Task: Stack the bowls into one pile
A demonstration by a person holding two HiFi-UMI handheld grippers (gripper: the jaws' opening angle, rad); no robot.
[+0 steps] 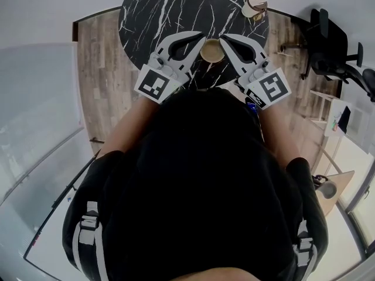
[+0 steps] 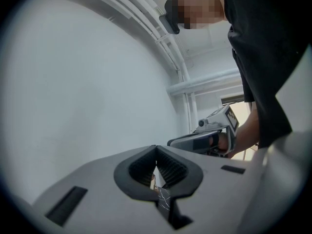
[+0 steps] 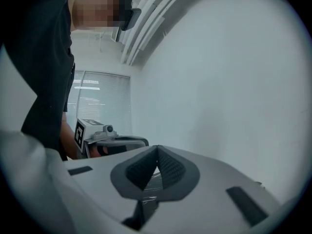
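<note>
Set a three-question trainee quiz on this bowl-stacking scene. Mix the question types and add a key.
1. True or false: the right gripper is shut on the tan bowl.
2. In the head view, the tan bowl on the black marble table lies:
A) between the left gripper and the right gripper
B) inside the left gripper's jaws
C) on the floor
3. Fill in: the left gripper's jaws are ____.
Key: 1 false, it is shut and empty; 2 A; 3 shut.

1. The table [image 1: 170, 16] was black marble with white veins.
2. The bowl [image 1: 212, 50] by its near edge was tan.
3. The second bowl [image 1: 255, 6], at its far right edge, was brown and cream.
4. The left gripper [image 1: 199, 41] and right gripper [image 1: 224, 40] were pale grey, and their cubes bore black-and-white squares.
5. The floor [image 1: 99, 69] was brown wood grain.
</note>
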